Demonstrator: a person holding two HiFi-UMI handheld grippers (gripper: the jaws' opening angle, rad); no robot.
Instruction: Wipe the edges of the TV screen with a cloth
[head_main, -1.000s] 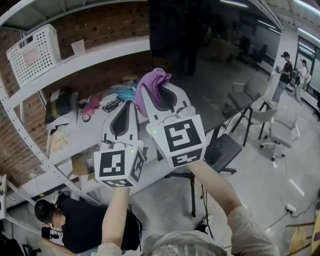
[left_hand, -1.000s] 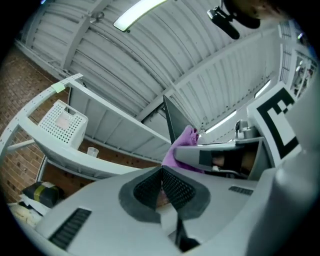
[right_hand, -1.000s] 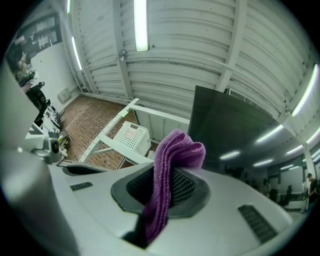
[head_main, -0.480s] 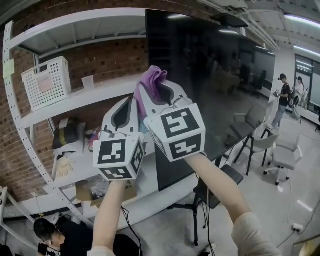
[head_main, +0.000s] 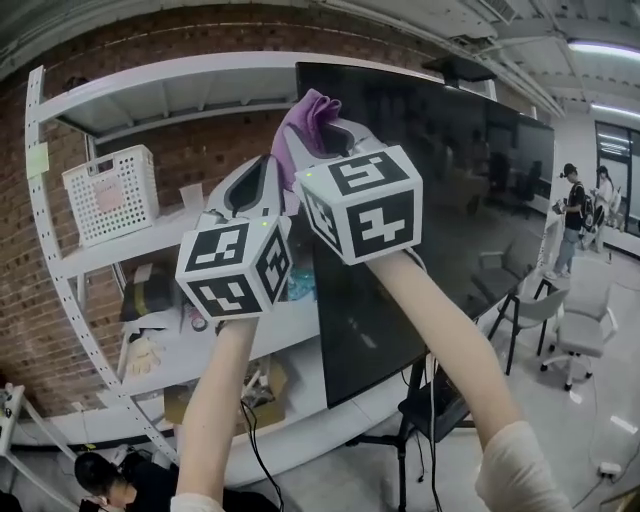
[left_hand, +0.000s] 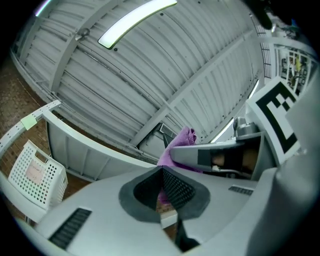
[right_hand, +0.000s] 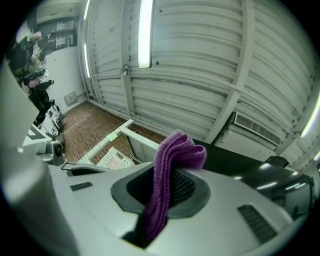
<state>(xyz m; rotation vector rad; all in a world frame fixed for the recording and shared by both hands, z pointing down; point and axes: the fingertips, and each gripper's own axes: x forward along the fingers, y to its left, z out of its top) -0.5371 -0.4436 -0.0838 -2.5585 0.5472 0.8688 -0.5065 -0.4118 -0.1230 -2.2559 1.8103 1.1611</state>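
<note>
A large dark TV screen (head_main: 440, 200) stands on the right of the head view, its top left corner near my raised grippers. My right gripper (head_main: 318, 125) is shut on a folded purple cloth (head_main: 305, 118), which sticks up out of its jaws close to the screen's top left corner. The cloth (right_hand: 172, 165) fills the jaws in the right gripper view, with the screen's top edge (right_hand: 250, 165) just behind it. My left gripper (head_main: 262, 172) is shut with nothing in it, just left of the right one. The cloth (left_hand: 181, 142) also shows in the left gripper view.
White metal shelving (head_main: 150, 80) runs along a brick wall left of the screen, with a white basket (head_main: 110, 195) and clutter on it. A person (head_main: 95, 475) crouches at the bottom left. Chairs (head_main: 585, 320) and other people (head_main: 573, 195) are at the far right.
Both grippers have risen from low beside the screen to its top left corner, the cloth still held. My view has tilted upward with them.
</note>
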